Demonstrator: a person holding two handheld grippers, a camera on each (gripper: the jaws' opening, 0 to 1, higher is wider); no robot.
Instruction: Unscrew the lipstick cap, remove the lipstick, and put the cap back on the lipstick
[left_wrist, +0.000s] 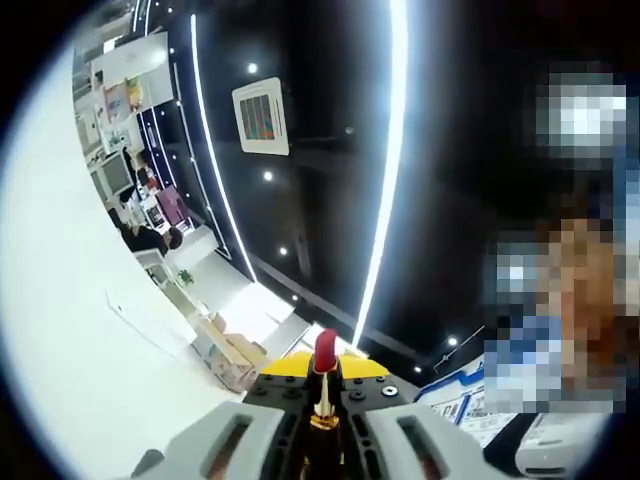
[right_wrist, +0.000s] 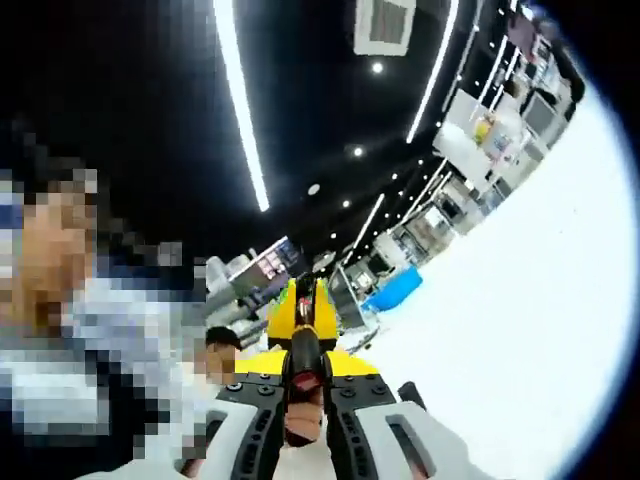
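Up close in the left gripper view, the left gripper (left_wrist: 322, 415) has its fingers clenched on the lipstick (left_wrist: 324, 385), which stands upright between them, gold base low and red tip bare above the yellow finger ends. Likewise, in the right gripper view the right gripper (right_wrist: 305, 400) clamps the dark lipstick cap (right_wrist: 304, 375) between its fingers. Beyond both, a black ceiling (left_wrist: 330, 150) carries long light strips (left_wrist: 385, 170) and a square vent (left_wrist: 262, 116).
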